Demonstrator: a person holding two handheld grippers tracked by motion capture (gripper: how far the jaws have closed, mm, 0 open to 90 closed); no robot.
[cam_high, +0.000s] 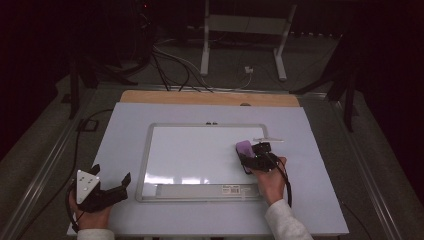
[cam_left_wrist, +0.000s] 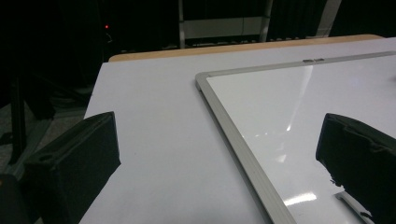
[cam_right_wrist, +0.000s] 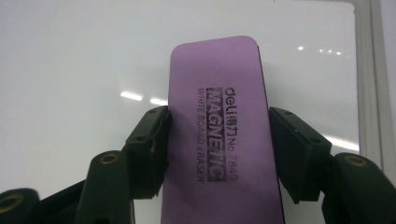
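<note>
Your right tongs (cam_right_wrist: 217, 140) are clamped on the purple eraser (cam_right_wrist: 219, 135), jaws pressing its two long sides, its long axis running straight out ahead of the tongs. It sits on the whiteboard (cam_high: 200, 150) near the right edge; the frame (cam_right_wrist: 371, 84) lies just to the eraser's right, so the open board to wipe is leftward. Your left tongs (cam_high: 107, 187) are released, empty, resting on the surface (cam_high: 125, 130) well apart from the eraser.

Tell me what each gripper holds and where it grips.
The right gripper clamps the purple whiteboard eraser across its two long sides, near mid-length. The left gripper stands open, holding nothing.
</note>
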